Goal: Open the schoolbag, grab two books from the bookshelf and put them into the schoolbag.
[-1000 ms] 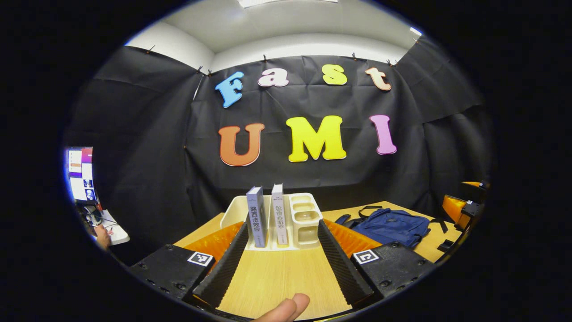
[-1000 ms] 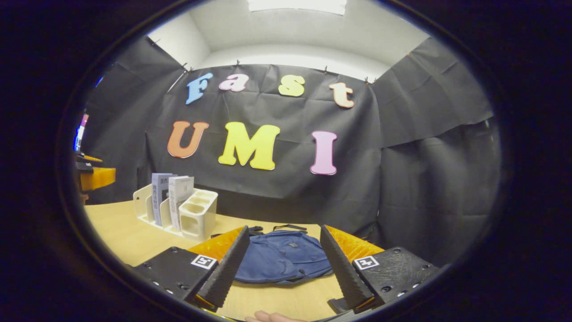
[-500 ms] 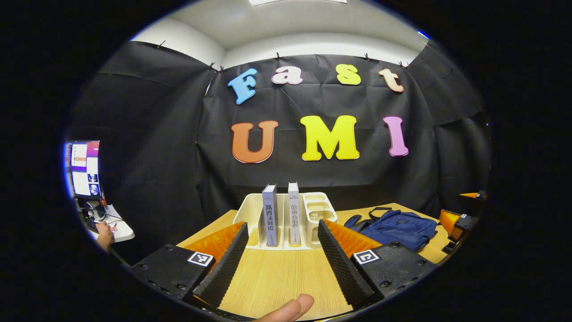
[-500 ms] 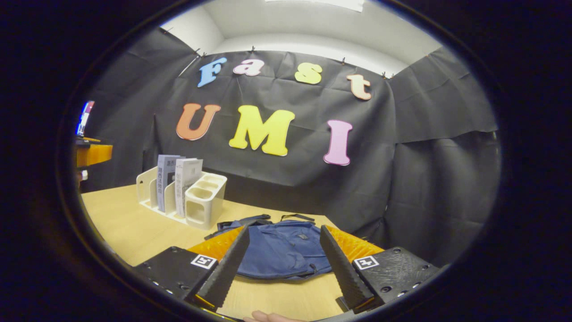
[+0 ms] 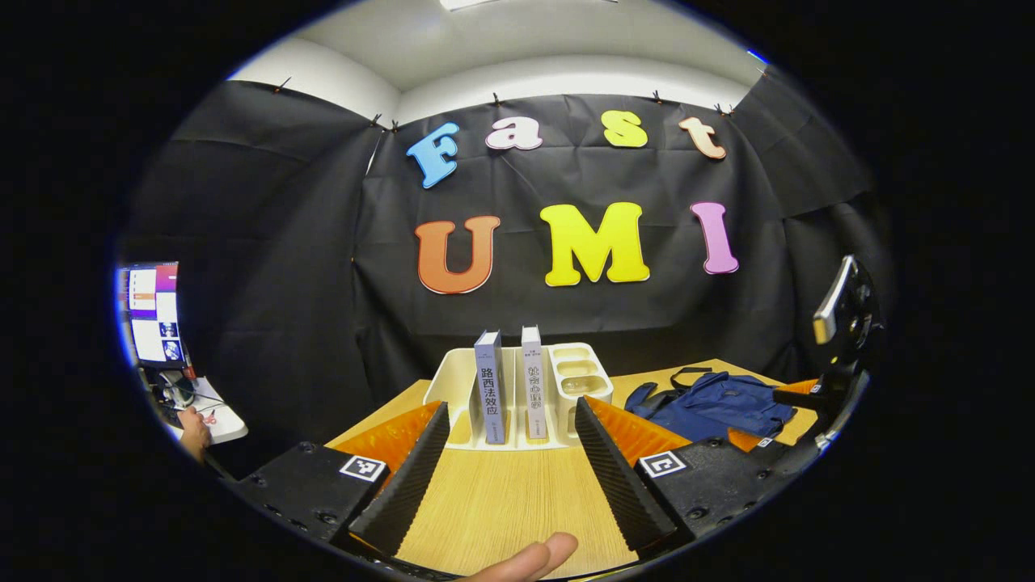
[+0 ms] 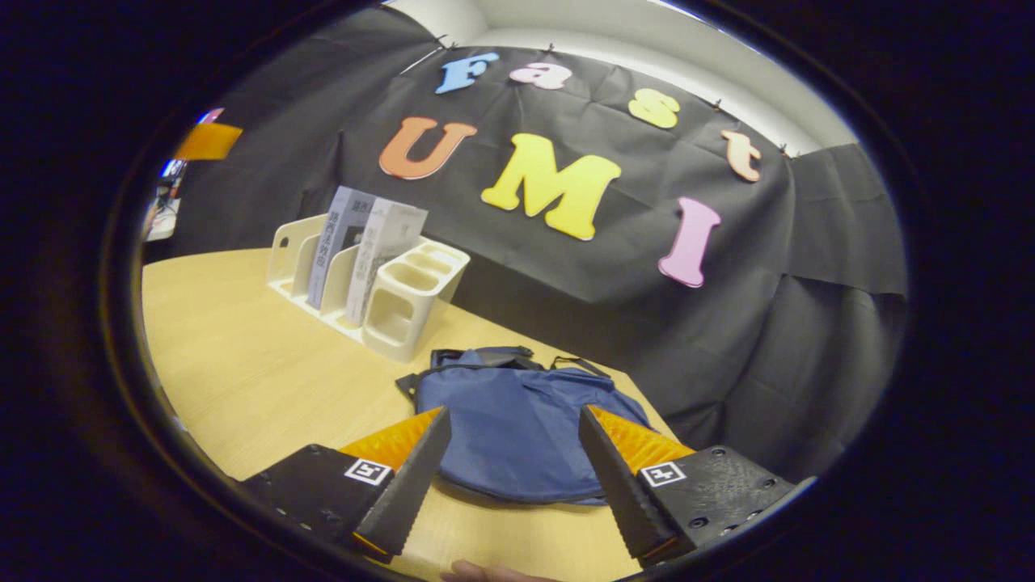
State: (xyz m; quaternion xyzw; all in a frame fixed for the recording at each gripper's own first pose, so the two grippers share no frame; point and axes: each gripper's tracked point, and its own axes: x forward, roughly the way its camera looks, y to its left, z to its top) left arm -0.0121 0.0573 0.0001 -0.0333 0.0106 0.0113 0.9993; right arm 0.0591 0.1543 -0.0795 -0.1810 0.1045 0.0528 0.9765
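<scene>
Schoolbag (image 5: 711,404) first, since that's clearly the step in hand: it looks zipped up and nothing's gone in yet, so I'd say we're right at the start, going in to open it.

Left gripper view: the left hand-held gripper (image 5: 509,453) hangs over the bench (image 5: 501,501) with its fingers spread wide and nothing between them, pointed straight at the bookshelf (image 5: 453,380). That white rack holds two books upright, side by side, a grey-blue book (image 5: 488,388) and a white book (image 5: 532,384). The little cubby slots (image 5: 578,376) on its right end look empty. The blue bag lies flat off to the right, well apart from this gripper.

Right gripper view: the right hand-held gripper (image 6: 509,477) is also wide open, holding nothing, tilted down right over the bag, which lies just beyond its fingertips. Can't pick out the zipper pull from here. Next move probably needs finding that pull and pinching it, maybe with the other gripper pinning the soft fabric so it doesn't just slide.
</scene>
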